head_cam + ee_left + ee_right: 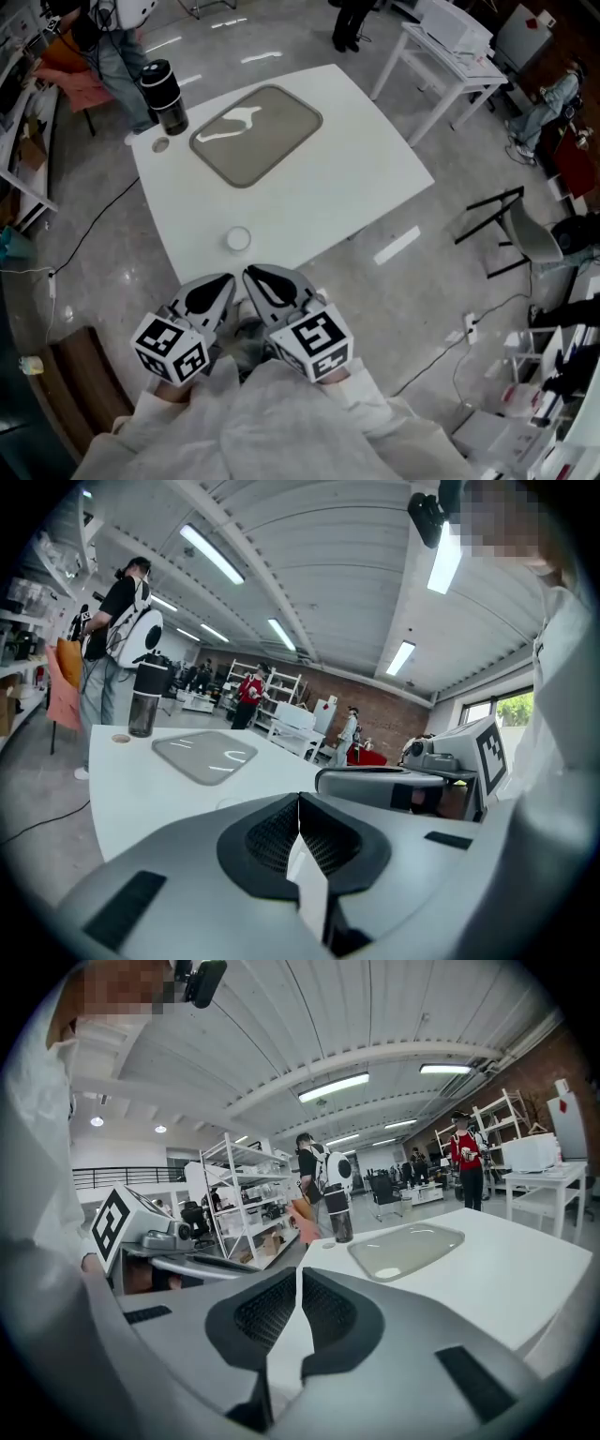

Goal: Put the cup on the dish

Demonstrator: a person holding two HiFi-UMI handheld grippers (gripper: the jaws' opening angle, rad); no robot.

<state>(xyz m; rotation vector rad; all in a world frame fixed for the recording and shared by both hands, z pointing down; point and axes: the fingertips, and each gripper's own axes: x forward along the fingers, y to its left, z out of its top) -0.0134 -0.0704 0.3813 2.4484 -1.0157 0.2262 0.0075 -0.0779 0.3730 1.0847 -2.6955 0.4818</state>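
A dark cup [164,94] with a black lid stands upright at the white table's far left corner. The dish, a grey rounded tray [258,133], lies empty just right of it. The left gripper view shows the same cup [145,700] and dish [206,757] far ahead, as does the right gripper view with cup [341,1215] and dish [405,1249]. My left gripper [222,284] and right gripper [255,277] hang side by side by the table's near edge, close to my body. Both are shut on nothing, far from the cup.
A small round disc [160,144] lies on the table [356,178] beside the cup. A small white round object [238,239] sits near the front edge. A second white table [450,56], a folded chair [525,234] and floor cables surround the table. People stand at the far side.
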